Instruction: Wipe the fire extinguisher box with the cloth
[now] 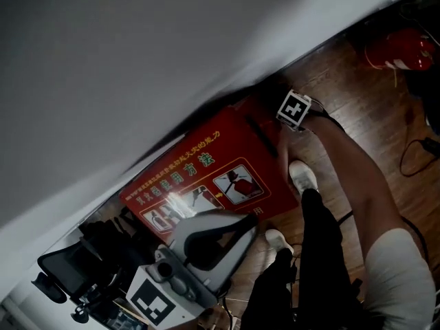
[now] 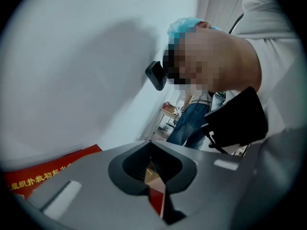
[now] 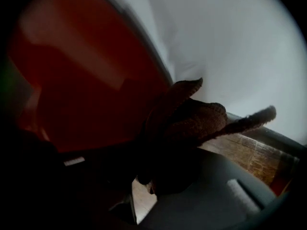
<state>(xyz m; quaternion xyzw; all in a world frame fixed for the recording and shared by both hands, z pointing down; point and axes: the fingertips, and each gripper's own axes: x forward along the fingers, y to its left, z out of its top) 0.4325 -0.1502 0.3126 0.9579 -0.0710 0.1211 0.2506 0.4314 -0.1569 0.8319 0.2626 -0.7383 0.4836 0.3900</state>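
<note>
Lower left of the head view: a black chair (image 1: 65, 270) stands just beside the near end of the box. The left gripper (image 1: 210, 225) hangs over that near end. Its own view shows the left gripper (image 2: 156, 176) with jaws brought together and nothing between them.

Centre: the fire extinguisher box (image 1: 199, 170) lies on the wooden floor (image 1: 357, 95), long side against the white wall (image 1: 137, 60), printed red face up.

Upper right of the box: the right gripper (image 1: 285, 133) is at the far end. In its own view the right gripper (image 3: 158, 176) has its jaws closed on a dark brown cloth (image 3: 192, 123), bunched up against or just beside the red box (image 3: 81, 90); contact cannot be confirmed.

Progress, as judged: wiping is under way at the far end. No cleaned area can be told from the rest, and the long printed face appears to be left to do.

Right side: the person's white shoes (image 1: 302, 175) stand just beside the box edge, a cable (image 1: 412, 157) trails on the floor, and a red fire extinguisher (image 1: 405, 47) lies well apart, upper right. The wall blocks the back side.
</note>
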